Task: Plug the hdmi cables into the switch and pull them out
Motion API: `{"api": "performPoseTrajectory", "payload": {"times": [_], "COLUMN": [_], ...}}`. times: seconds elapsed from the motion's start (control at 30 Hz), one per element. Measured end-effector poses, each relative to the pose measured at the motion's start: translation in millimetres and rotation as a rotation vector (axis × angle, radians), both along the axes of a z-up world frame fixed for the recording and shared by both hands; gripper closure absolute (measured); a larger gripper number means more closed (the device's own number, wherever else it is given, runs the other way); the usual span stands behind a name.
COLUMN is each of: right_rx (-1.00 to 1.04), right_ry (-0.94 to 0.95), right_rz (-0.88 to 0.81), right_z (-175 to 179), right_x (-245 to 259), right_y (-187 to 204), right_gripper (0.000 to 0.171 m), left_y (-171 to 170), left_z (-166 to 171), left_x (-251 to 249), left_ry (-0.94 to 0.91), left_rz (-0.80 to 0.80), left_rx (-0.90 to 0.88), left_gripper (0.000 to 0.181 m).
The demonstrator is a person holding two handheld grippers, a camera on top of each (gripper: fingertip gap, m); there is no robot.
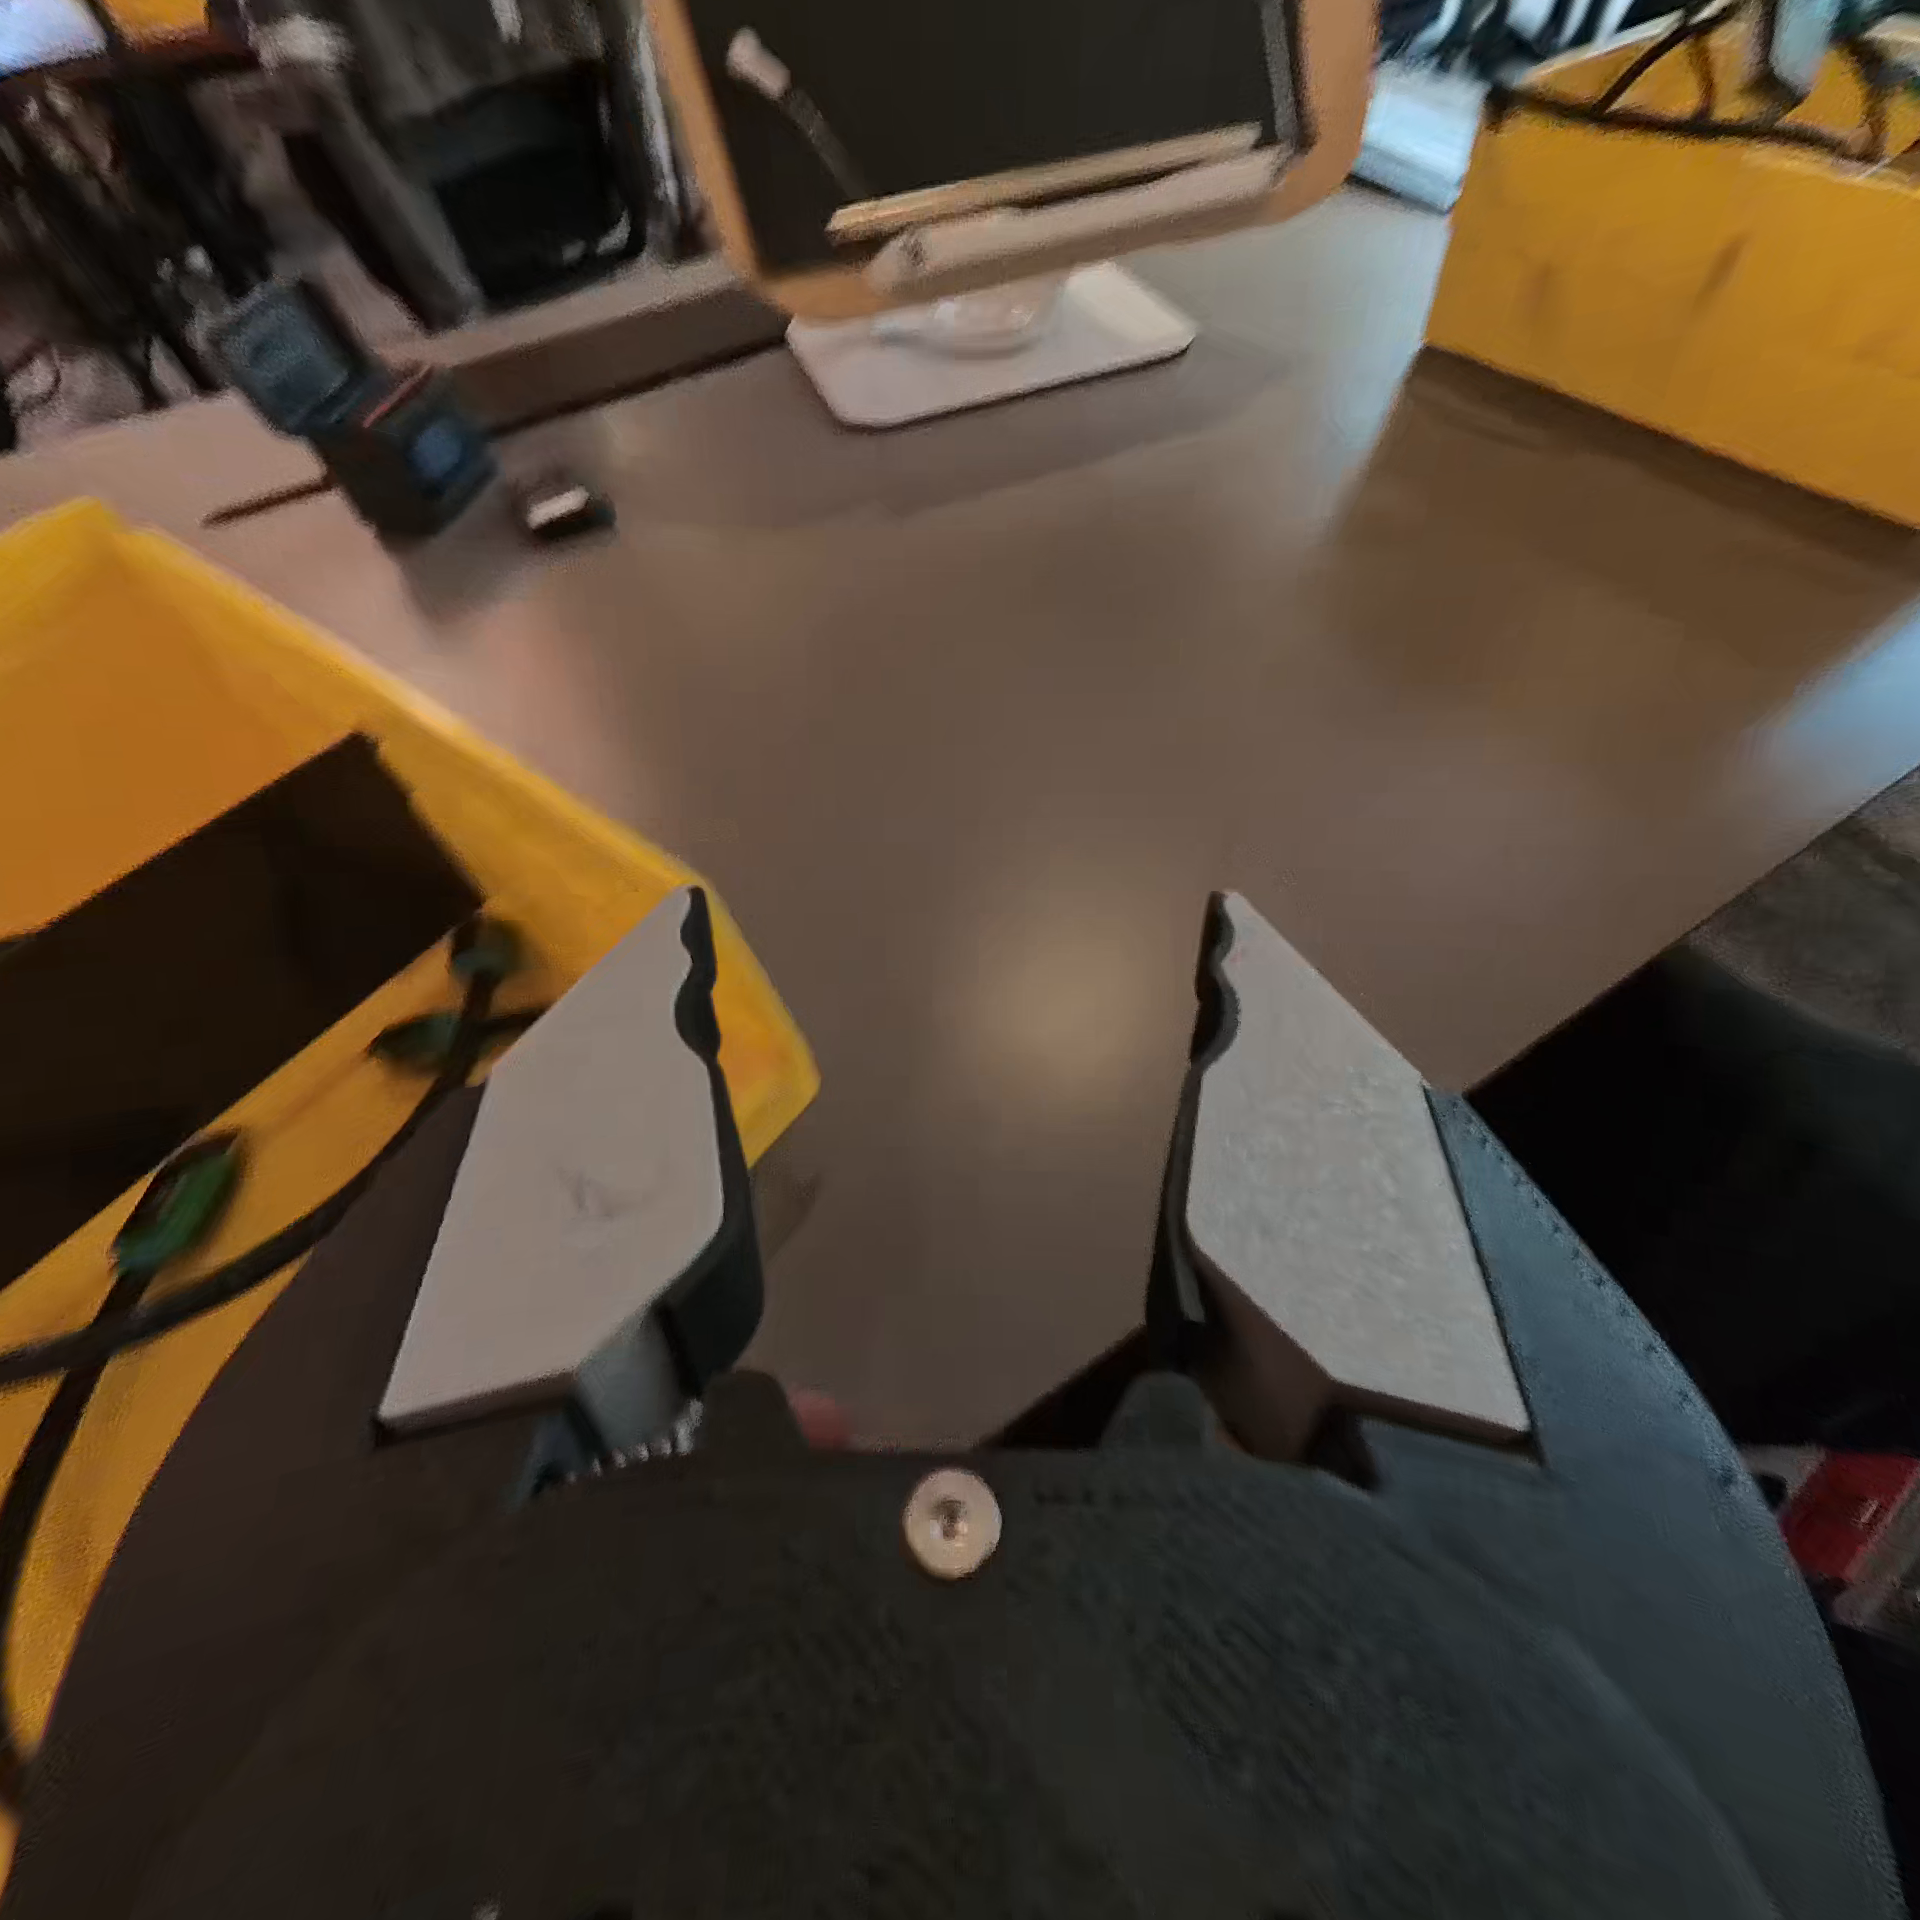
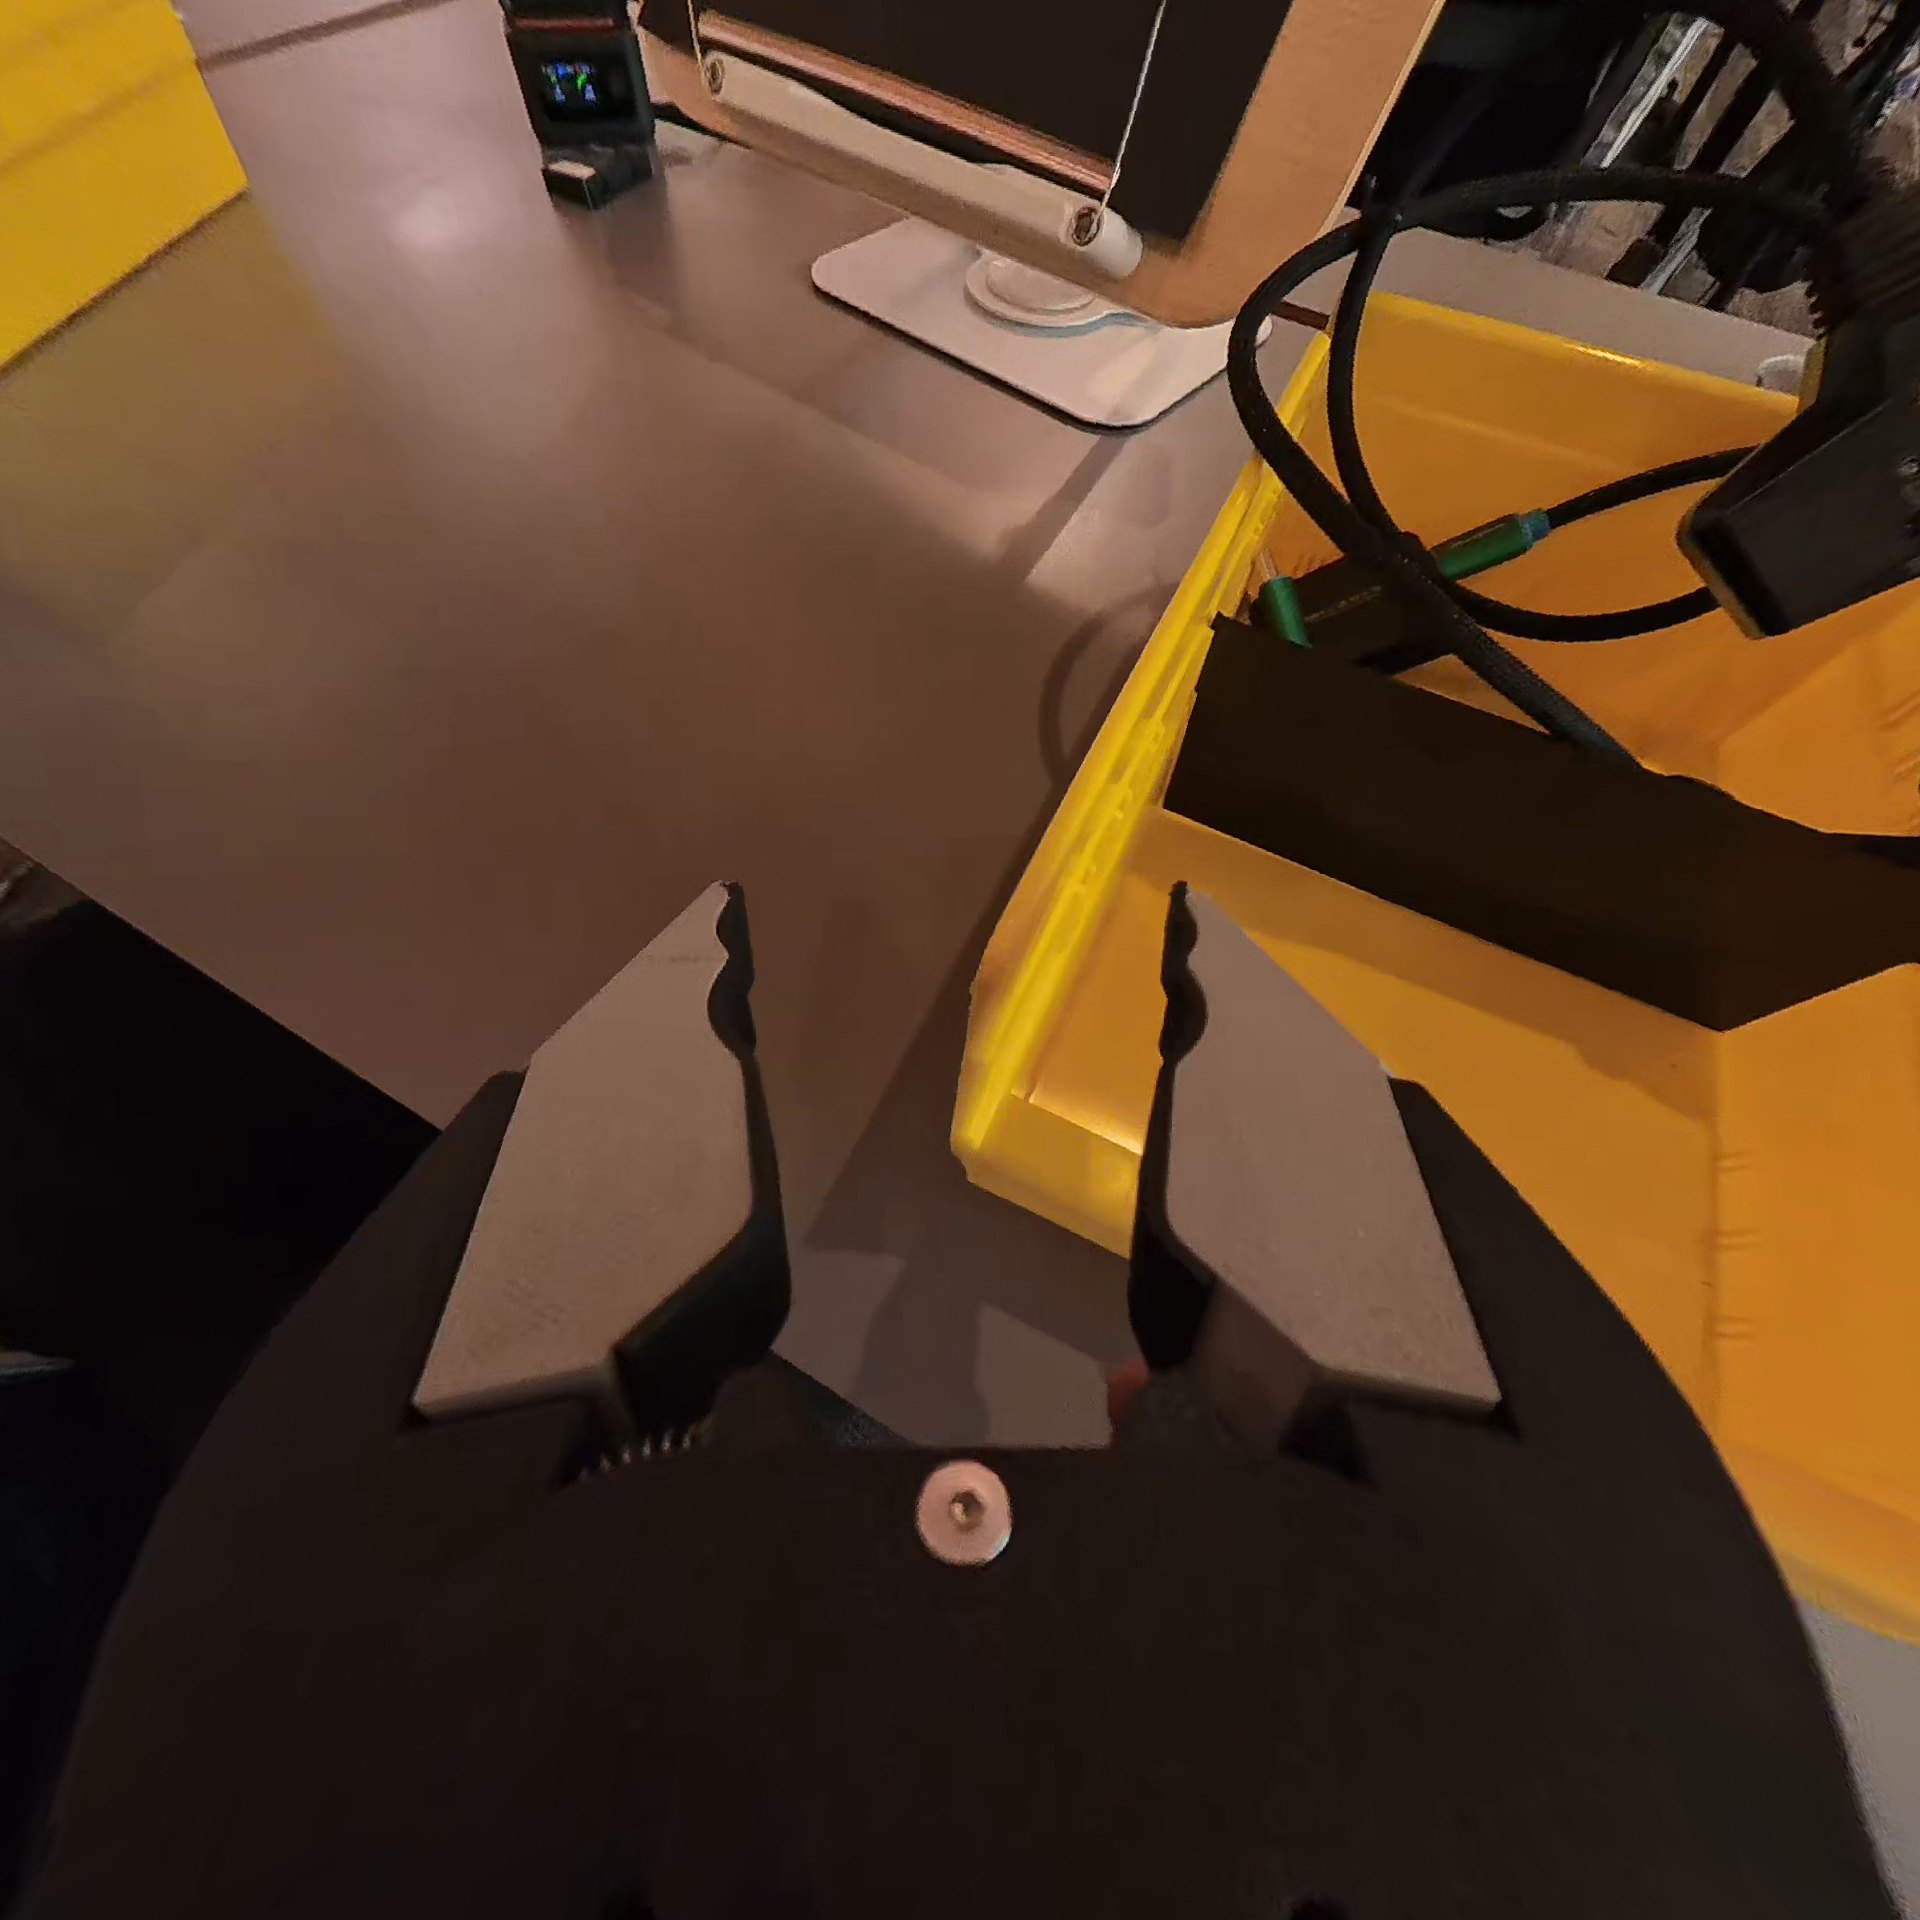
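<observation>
Now both the left gripper point(image 1: 956, 925) and right gripper point(image 2: 951, 904) hover spread and empty over the brown tabletop point(image 2: 520, 623); black braided cables point(image 2: 1351, 582) lie in the yellow plastic bin point(image 2: 1091, 935) at its right edge.

Grey-brown tabletop point(image 2: 499, 582) under my view

On it I see a yellow bin point(image 2: 1081, 1039) at my right, another bin point(image 1: 644, 894) at my left, a white monitor base point(image 2: 997, 312) at the far side, and a small black device point(image 2: 582, 94) near it.
</observation>
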State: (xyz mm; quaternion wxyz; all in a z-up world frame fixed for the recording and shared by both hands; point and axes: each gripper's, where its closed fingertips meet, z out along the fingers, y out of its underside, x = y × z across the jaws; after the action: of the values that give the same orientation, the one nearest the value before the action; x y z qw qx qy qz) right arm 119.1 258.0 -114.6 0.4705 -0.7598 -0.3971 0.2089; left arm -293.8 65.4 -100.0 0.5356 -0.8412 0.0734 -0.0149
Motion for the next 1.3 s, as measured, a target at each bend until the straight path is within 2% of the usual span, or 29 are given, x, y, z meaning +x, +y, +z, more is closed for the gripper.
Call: {"api": "performPoseTrajectory", "payload": {"times": [0.13, 0.2, 0.23, 0.27, 0.37, 0.43, 0.47, 0.5, 0.57, 0.6, 0.7, 0.8, 0.87, 0.9, 0.97, 1.03, 1.2, 1.3], "right_rx": [0.019, 0.024, 0.019, 0.011, 0.009, 0.032, 0.052, 0.078, 0.108, 0.105, 0.127, 0.105, 0.092, 0.089, 0.075, 0.063, 0.083, 0.099], "right_ry": [0.072, 0.08, 0.08, 0.076, 0.03, -0.03, -0.057, -0.091, -0.172, -0.184, -0.22, -0.164, -0.121, -0.11, -0.102, -0.104, -0.161, -0.209], "right_rz": [-0.031, -0.049, -0.06, -0.076, -0.125, -0.154, -0.177, -0.218, -0.299, -0.309, -0.316, -0.311, -0.303, -0.3, -0.291, -0.279, -0.247, -0.223], "right_z": [11.9, 14.5, 13.5, 11.1, -0.8, -10.0, -13.1, -15.7, -20.9, -22.0, -21.9, -20.8, -19.3, -19.0, -19.2, -20.3, -21.2, -21.6], "right_x": [-3.1, -6.2, -8.2, -10.4, -18.4, -23.3, -24.0, -20.4, -5.1, 0.3, 19.3, 35.9, 41.4, 42.2, 39.7, 34.9, 10.5, -19.1], "right_y": [5.2, 7.5, 8.4, 10.2, 17.1, 23.3, 28.5, 36.5, 51.1, 52.8, 50.0, 41.2, 36.4, 35.5, 35.5, 35.1, 16.8, -3.9], "right_gripper": [0.094, 0.095, 0.091, 0.083, 0.08, 0.082, 0.09, 0.108, 0.164, 0.168, 0.168, 0.167, 0.166, 0.166, 0.164, 0.169, 0.168, 0.161], "left_y": [-5.1, 2.2, 7.6, 14.0, 28.5, 34.6, 36.5, 37.8, 36.8, 33.5, 12.7, -7.8, -10.3, -9.7, -5.2, -0.4, -5.5, -12.4], "left_z": [-9.1, -12.4, -16.9, -22.8, -39.8, -39.7, -37.0, -34.7, -37.1, -37.0, -38.0, -35.4, -34.2, -33.7, -33.3, -37.1, -30.1, -17.2], "left_x": [-40.8, -61.6, -65.5, -64.4, -61.9, -66.6, -71.4, -75.3, -78.6, -82.6, -103.5, -123.5, -117.7, -119.5, -125.3, -131.7, -144.9, -156.5], "left_ry": [0.009, 0.074, 0.077, 0.057, 0.04, 0.071, 0.093, 0.104, 0.065, 0.043, 0.066, 0.049, -0.025, -0.026, 0.017, 0.091, 0.225, 0.146], "left_rz": [0.128, 0.211, 0.224, 0.22, 0.208, 0.225, 0.24, 0.245, 0.228, 0.232, 0.275, 0.348, 0.319, 0.328, 0.35, 0.364, 0.364, 0.368], "left_rx": [-0.033, -0.029, -0.041, -0.057, -0.122, -0.115, -0.097, -0.082, -0.101, -0.109, -0.136, -0.131, -0.11, -0.101, -0.075, -0.065, -0.047, 0.01], "left_gripper": [0.085, 0.092, 0.095, 0.098, 0.107, 0.127, 0.143, 0.146, 0.157, 0.158, 0.166, 0.169, 0.136, 0.134, 0.151, 0.171, 0.178, 0.181]}}
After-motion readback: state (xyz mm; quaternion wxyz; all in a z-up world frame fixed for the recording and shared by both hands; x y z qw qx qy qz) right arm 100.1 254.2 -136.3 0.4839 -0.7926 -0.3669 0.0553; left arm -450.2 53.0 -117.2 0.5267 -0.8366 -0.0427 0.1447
